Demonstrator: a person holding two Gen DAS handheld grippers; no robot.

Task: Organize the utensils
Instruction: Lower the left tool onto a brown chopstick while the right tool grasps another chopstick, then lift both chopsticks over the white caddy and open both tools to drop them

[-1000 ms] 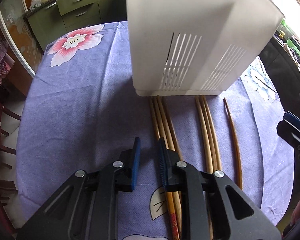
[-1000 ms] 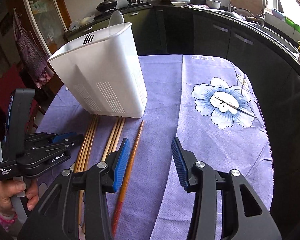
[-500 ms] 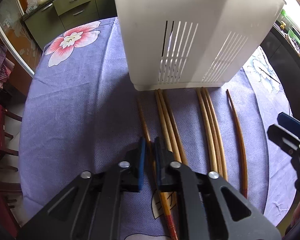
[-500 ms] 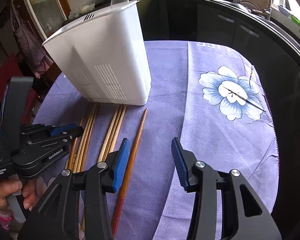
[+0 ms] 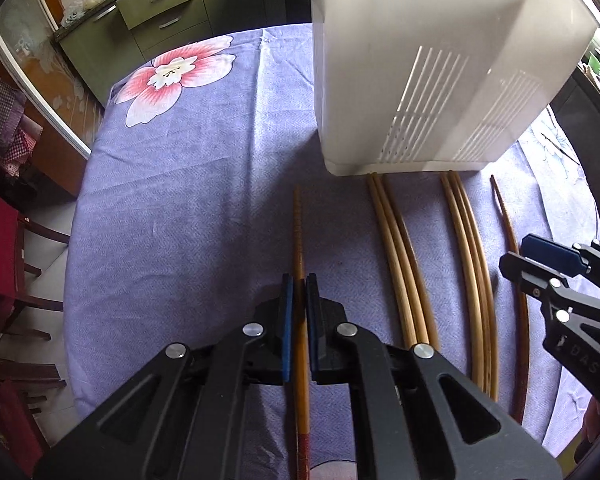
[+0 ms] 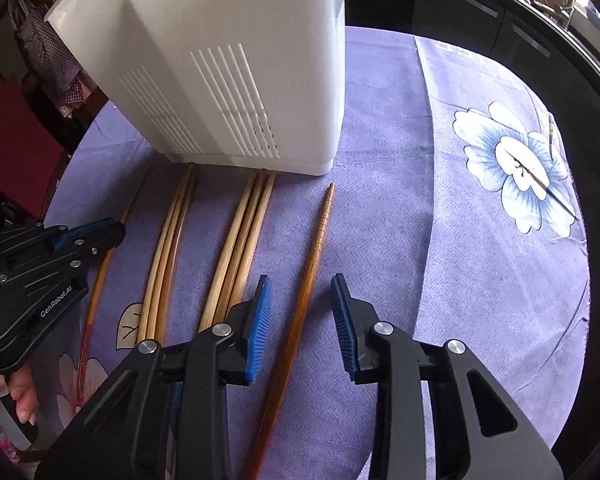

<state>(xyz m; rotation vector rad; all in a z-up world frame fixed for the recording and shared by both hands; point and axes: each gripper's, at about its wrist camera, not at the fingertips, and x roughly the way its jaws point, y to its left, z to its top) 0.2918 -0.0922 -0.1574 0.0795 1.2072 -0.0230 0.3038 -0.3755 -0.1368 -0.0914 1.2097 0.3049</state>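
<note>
A white slotted utensil holder (image 5: 420, 60) (image 6: 228, 60) stands on the purple cloth. Chopsticks lie in front of it, pointing at its base. My left gripper (image 5: 300, 280) is shut on an amber chopstick (image 5: 298, 232) with a red end, left of two pale bamboo bundles (image 5: 396, 264) (image 5: 474, 264). My right gripper (image 6: 300, 278) straddles a dark brown chopstick (image 6: 312, 264). Its jaws are closing, and the blue pads stand clear of the stick on both sides. The right wrist view shows the left gripper (image 6: 114, 232) low over the cloth at the left, and the bundles (image 6: 168, 248) (image 6: 236, 248).
The flowered tablecloth (image 6: 480, 240) covers a round table whose edge curves close on the right. Dark kitchen counters (image 6: 500, 20) run behind it. Red-seated chairs (image 5: 4, 240) stand off the left edge and green drawers (image 5: 160, 4) behind. A hand (image 6: 20, 400) holds the left gripper's handle.
The left jaws closed on the amber chopstick, which now lies apart to the left of the bundles. The right gripper came down over the dark chopstick and its jaws narrowed.
</note>
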